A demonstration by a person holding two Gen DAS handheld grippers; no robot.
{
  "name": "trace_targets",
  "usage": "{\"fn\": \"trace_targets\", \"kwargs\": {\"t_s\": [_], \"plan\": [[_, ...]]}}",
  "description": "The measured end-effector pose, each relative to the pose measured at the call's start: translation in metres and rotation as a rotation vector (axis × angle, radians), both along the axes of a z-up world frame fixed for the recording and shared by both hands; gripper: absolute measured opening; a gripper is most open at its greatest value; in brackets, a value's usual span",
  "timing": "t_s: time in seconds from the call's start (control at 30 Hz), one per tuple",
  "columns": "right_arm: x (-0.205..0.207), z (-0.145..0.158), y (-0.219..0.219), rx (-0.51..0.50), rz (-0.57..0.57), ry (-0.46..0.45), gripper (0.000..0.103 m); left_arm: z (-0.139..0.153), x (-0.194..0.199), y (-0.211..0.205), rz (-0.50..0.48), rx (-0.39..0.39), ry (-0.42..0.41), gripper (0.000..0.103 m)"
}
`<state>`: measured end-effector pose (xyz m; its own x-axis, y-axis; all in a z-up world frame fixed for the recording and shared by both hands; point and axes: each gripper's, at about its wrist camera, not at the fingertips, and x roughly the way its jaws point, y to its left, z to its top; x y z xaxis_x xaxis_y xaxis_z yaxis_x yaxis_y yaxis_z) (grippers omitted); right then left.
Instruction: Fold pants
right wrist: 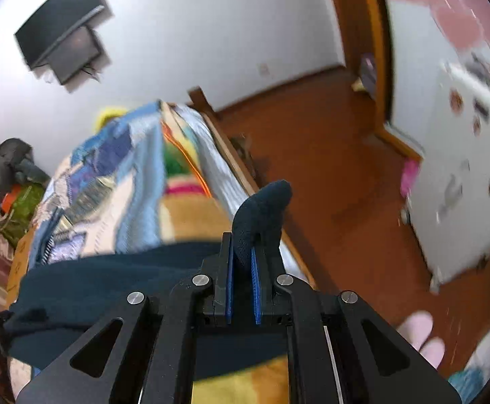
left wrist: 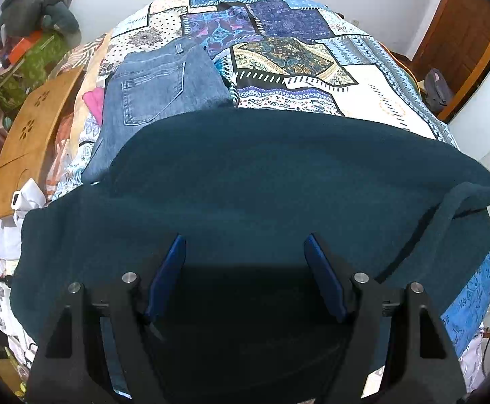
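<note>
Dark teal pants (left wrist: 245, 181) lie spread across the near part of a bed. My left gripper (left wrist: 245, 245) hovers over them with its jaws wide apart and nothing pinched between the blue pads. In the right wrist view my right gripper (right wrist: 243, 245) is shut on a corner of the same teal pants (right wrist: 261, 202), which sticks up past the fingertips while the rest (right wrist: 110, 279) trails off to the left. That view is blurred.
A patchwork bedspread (left wrist: 312, 60) covers the bed, and folded blue jeans (left wrist: 157, 91) lie on it behind the teal pants. A wooden board (left wrist: 32, 138) and piled clutter (left wrist: 32, 47) sit at the left. The bed's edge (right wrist: 231, 158) drops to a brown floor (right wrist: 329, 168); a white cabinet (right wrist: 463, 175) stands at the right.
</note>
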<state>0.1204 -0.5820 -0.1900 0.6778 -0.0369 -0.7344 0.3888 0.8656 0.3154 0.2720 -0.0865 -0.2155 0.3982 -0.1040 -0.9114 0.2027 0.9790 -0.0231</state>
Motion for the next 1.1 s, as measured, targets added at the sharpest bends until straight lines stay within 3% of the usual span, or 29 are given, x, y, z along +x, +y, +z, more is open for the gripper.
{"fn": "trace_targets", "kwargs": {"t_s": [0.07, 0.27, 0.43, 0.5, 0.67, 0.77, 0.93, 1.1], "plan": [[-0.004, -0.009, 0.002, 0.002, 0.004, 0.033, 0.011, 0.001, -0.003, 0.001, 0.007, 0.009, -0.01, 0.083], [-0.027, -0.005, 0.003, -0.041, -0.004, 0.091, 0.026, 0.002, -0.01, 0.0, -0.001, 0.014, -0.033, 0.084], [-0.041, 0.023, 0.018, -0.176, -0.033, 0.068, 0.059, 0.004, -0.012, -0.004, -0.02, 0.003, -0.033, 0.084], [-0.041, 0.037, 0.029, -0.228, -0.021, 0.036, 0.066, 0.004, -0.011, -0.009, -0.043, -0.007, -0.027, 0.084], [-0.022, 0.055, 0.067, -0.226, 0.121, -0.023, 0.07, 0.003, -0.016, -0.032, -0.113, -0.005, -0.032, 0.084], [-0.001, 0.055, 0.097, -0.201, 0.24, -0.03, 0.071, 0.0, -0.021, -0.048, -0.154, -0.048, -0.014, 0.085], [0.035, 0.04, 0.148, -0.126, 0.42, -0.016, 0.072, -0.002, -0.044, -0.076, -0.233, -0.014, -0.07, 0.092], [0.058, 0.015, 0.188, -0.067, 0.494, 0.013, 0.072, 0.0, -0.058, -0.081, -0.264, 0.007, -0.111, 0.092]]}}
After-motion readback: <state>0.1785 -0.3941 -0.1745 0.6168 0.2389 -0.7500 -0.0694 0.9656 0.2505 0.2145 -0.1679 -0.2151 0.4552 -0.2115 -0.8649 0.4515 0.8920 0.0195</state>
